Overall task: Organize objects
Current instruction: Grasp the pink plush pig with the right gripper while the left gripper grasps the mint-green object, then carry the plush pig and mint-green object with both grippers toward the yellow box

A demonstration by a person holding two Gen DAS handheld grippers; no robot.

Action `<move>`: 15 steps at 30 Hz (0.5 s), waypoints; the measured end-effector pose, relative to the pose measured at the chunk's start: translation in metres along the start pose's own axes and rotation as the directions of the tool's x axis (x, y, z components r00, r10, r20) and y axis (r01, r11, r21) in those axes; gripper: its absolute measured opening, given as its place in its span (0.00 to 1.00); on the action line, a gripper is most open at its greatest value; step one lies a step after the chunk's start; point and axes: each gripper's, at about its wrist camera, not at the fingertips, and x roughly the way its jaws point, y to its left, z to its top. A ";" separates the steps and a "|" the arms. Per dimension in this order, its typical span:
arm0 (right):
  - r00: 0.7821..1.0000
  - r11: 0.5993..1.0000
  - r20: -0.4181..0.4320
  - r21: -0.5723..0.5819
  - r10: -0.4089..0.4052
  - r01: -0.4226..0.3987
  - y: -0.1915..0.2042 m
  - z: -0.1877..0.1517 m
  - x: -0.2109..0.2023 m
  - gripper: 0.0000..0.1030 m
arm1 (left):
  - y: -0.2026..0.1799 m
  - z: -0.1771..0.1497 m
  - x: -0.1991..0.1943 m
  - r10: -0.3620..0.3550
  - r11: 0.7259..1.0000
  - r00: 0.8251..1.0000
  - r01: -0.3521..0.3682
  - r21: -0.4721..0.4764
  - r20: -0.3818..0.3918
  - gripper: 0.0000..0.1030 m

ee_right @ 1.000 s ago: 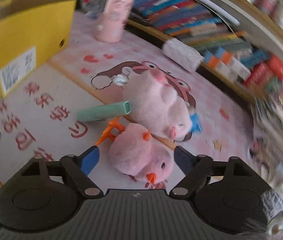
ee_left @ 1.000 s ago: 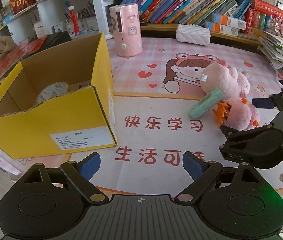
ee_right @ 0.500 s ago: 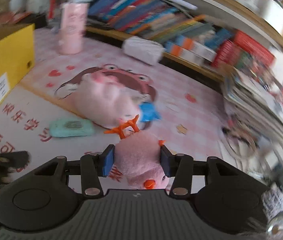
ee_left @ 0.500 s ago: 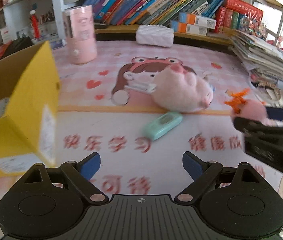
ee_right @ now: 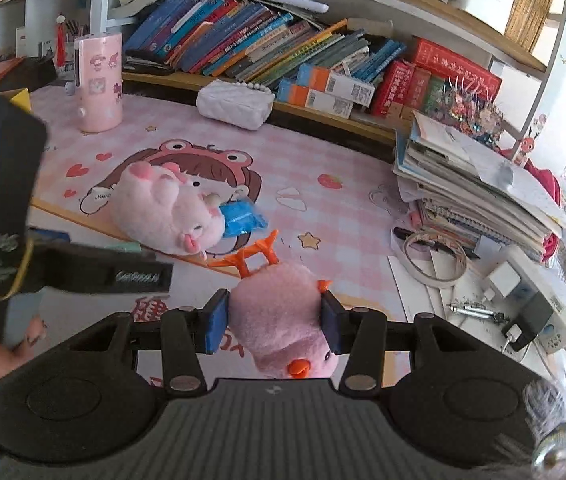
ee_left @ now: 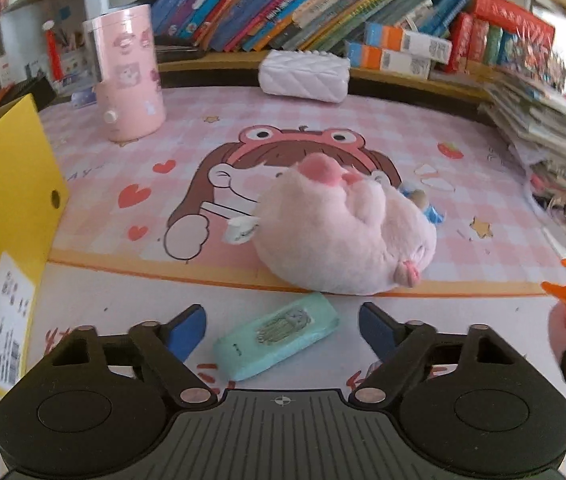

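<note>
The mint-green case lies flat on the desk mat, directly ahead of the left gripper and between its two blue pads, which stand wide apart with nothing in them. Its long axis runs on a slant, from low near the left pad up toward the right pad, so it sits skewed to the line between the fingers; by my judgement the gripper needs a small twist before closing, so that the pads meet the case's long sides and not its corners. The left hand is plainly the nearer one; in the right wrist view only a sliver of the case shows behind the left gripper's body.

Just beyond the case, and seeming to touch its far end, lies the pink plush pig on its back, with a blue wrapper against its snout. A closing grip risks catching the pig's fur if the fingers reach too far forward.

The right gripper has its pads narrowed onto the pink plush chick, squeezing its body from both sides, beak toward the camera and orange feet pointing away. It appears lifted off the mat, though I cannot be sure.

The yellow cardboard box stands at the left edge of the left wrist view, near the left gripper, and is probably the destination for both toys and case.
</note>
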 end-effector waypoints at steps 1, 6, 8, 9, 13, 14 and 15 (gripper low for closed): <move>1.000 1.000 -0.005 0.002 -0.003 0.003 -0.001 -0.001 0.001 0.44 | -0.001 0.000 0.002 -0.003 1.000 1.000 0.003 0.009 -0.010 0.60; 1.000 1.000 -0.014 0.013 -0.004 0.004 -0.003 -0.002 0.005 0.43 | 0.007 -0.004 -0.007 -0.045 0.999 0.999 0.045 0.023 -0.009 0.22; 1.000 1.000 -0.018 0.021 0.007 -0.006 -0.001 -0.002 0.007 0.43 | 0.012 -0.007 -0.013 -0.064 0.998 0.998 0.064 0.019 -0.009 0.22; 1.000 1.000 -0.021 0.024 0.014 -0.013 0.001 -0.002 0.008 0.44 | 0.014 -0.009 -0.017 -0.067 0.997 0.998 0.067 0.026 -0.002 0.22; 0.998 0.998 -0.023 0.025 0.051 -0.050 0.012 0.000 0.010 0.44 | 0.026 -0.014 -0.035 -0.087 0.996 0.996 0.086 0.022 0.014 0.22; 0.998 0.998 -0.025 0.024 0.060 -0.059 0.015 0.001 0.011 0.44 | 0.028 -0.014 -0.039 -0.088 0.996 0.996 0.088 0.021 0.018 0.22; 0.997 0.997 -0.026 0.024 0.069 -0.068 0.018 0.001 0.011 0.44 | 0.030 -0.015 -0.043 -0.089 0.996 0.996 0.088 0.021 0.022 0.22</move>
